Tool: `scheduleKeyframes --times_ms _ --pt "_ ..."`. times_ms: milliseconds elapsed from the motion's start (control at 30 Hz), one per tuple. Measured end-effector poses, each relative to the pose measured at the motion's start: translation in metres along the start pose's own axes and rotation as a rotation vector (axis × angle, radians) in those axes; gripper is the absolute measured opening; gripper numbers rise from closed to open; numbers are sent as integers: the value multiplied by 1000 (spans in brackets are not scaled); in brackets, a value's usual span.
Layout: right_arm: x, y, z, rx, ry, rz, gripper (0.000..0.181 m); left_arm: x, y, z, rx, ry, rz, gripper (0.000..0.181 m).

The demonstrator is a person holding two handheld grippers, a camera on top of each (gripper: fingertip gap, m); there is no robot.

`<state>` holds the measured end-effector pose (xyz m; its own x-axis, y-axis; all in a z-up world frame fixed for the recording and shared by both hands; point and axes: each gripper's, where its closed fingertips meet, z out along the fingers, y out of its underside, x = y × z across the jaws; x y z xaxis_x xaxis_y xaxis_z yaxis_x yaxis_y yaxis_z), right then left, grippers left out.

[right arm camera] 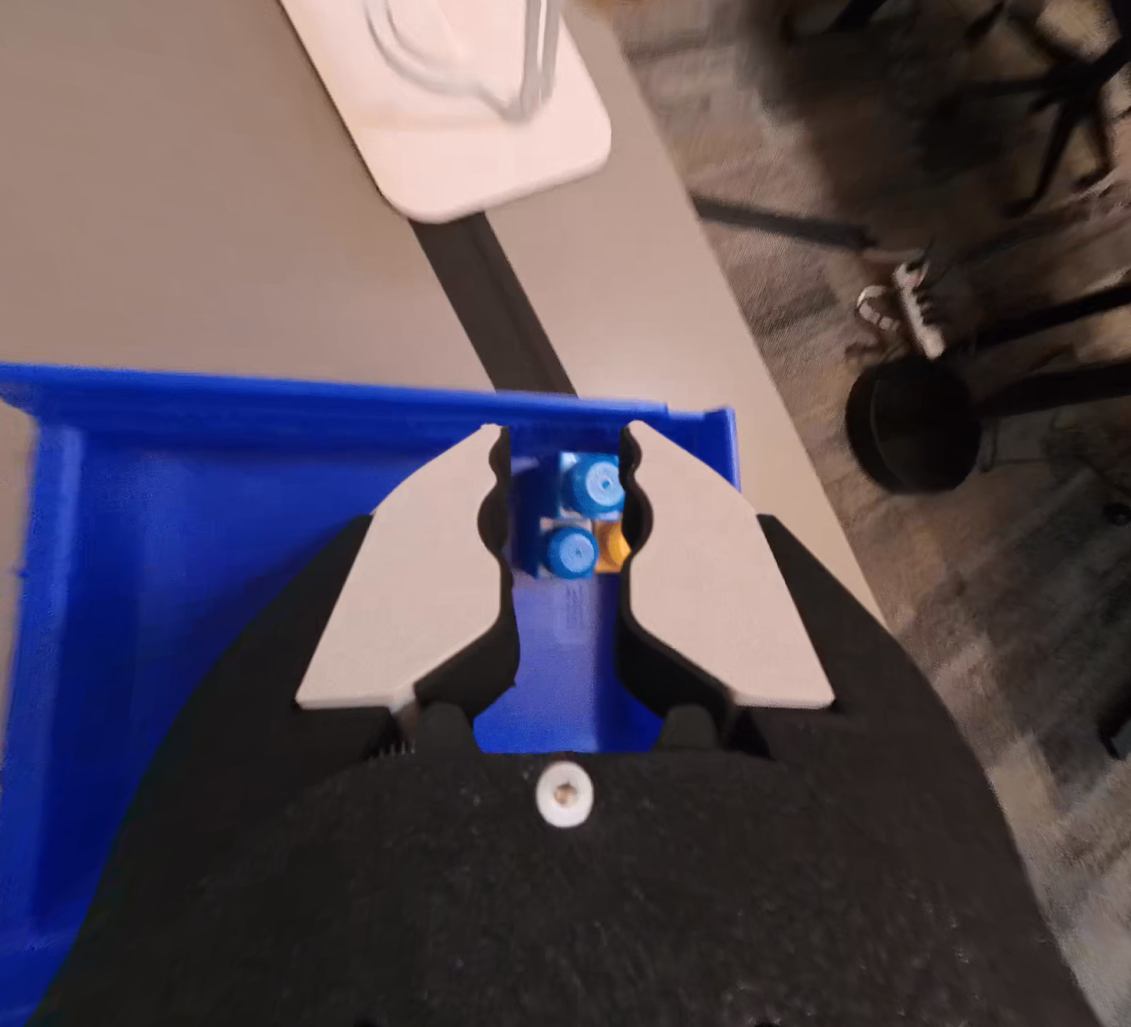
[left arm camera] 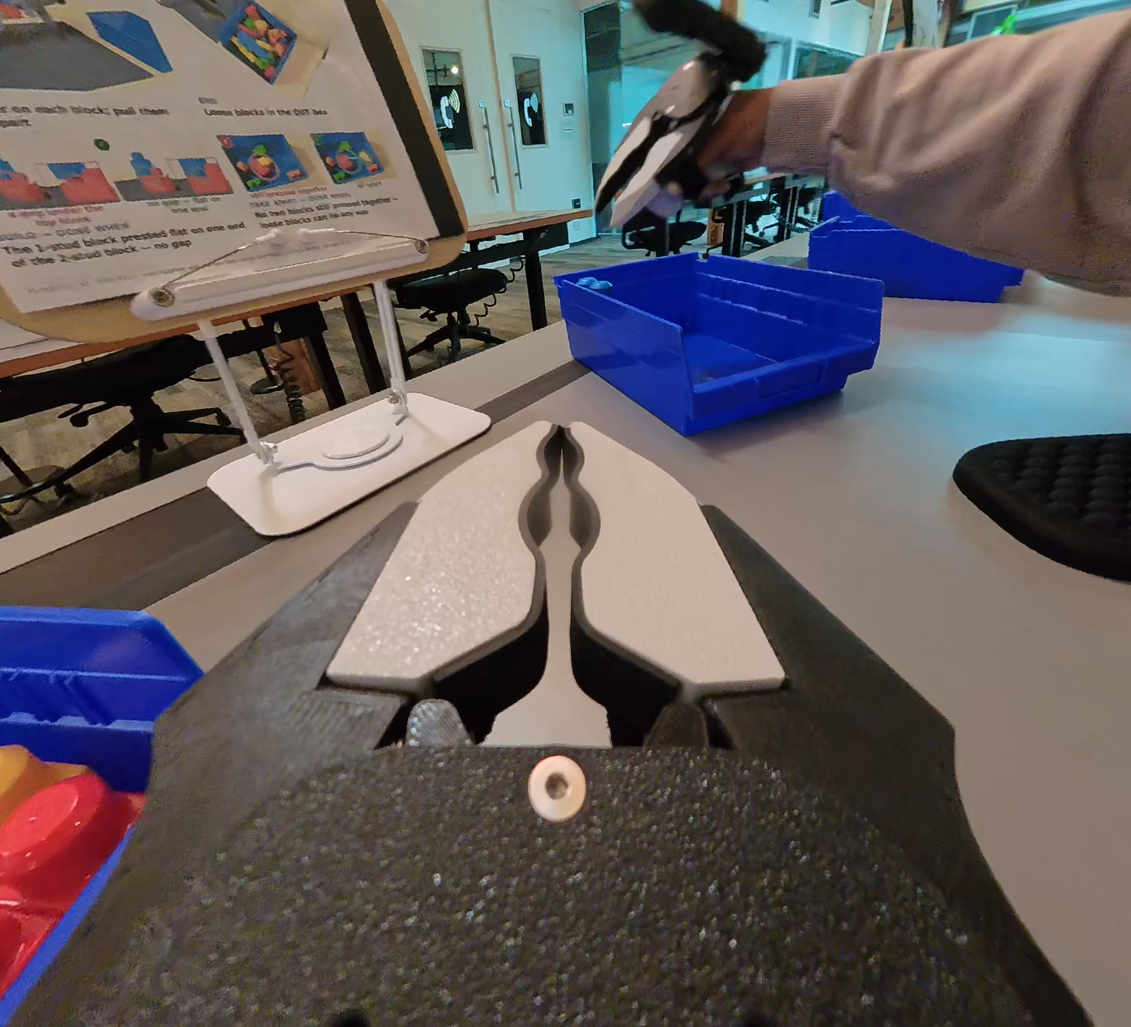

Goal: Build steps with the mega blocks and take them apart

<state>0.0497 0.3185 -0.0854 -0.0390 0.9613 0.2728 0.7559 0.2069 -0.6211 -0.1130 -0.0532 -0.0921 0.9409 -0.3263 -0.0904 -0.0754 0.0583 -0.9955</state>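
Over the grey surface [left arm camera: 918, 539], left gripper [left arm camera: 562, 435] points toward 12 o'clock, jaws closed to a thin slit, nothing between them.

Left wrist view:
- Blue bin [left arm camera: 722, 349] at 1 o'clock, open front facing camera, floor mostly bare; a bit of a light blue block [left arm camera: 592, 283] shows at its far left corner.
- Right gripper [left arm camera: 618, 196] hangs above that bin's far left corner, tips angled down, held by a hand [left arm camera: 734, 135] in a light sleeve [left arm camera: 979, 141]. Blurred.
- White document stand [left arm camera: 349, 459] at 11 o'clock carries an instruction sheet [left arm camera: 202, 98].
- Second blue bin [left arm camera: 79, 685] at 8 o'clock with red mega blocks [left arm camera: 55, 851] and a yellow one [left arm camera: 24, 765].
- Third blue bin [left arm camera: 899, 257] at 2 o'clock, behind the sleeve.
- Black textured pad [left arm camera: 1059, 502] at 3 o'clock.

Right wrist view:
- Right gripper [right arm camera: 566, 435] looks down into the blue bin [right arm camera: 183, 508], jaws apart by about a block's width, holding nothing.
- Between the fingers, in the bin's far corner: light blue two-stud block [right arm camera: 581, 520], lying on its side with studs toward camera, touching a yellow-orange block [right arm camera: 609, 554] on its right.
- Stand base [right arm camera: 440, 80] at 11 o'clock, blurred.
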Motion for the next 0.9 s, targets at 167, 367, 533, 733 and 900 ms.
scheduleKeyframes --times_ms 167,367,533,733,900 --pt "-64 -72 -62 413 91 91 27 -18 -6 -7 14 -69 -35 0" --pt "-160 -102 -75 707 140 311 12 -67 -22 -33 36 -254 -51 0" --pt "-214 -98 -48 791 129 452 0 -148 -42 -77 -42 -494 -65 0" --pt "-228 -88 -25 773 141 431 0 -247 -22 -99 -366 -595 -299 22" --pt "-230 -83 -21 768 118 425 0 -292 35 -95 -653 -635 -440 40"
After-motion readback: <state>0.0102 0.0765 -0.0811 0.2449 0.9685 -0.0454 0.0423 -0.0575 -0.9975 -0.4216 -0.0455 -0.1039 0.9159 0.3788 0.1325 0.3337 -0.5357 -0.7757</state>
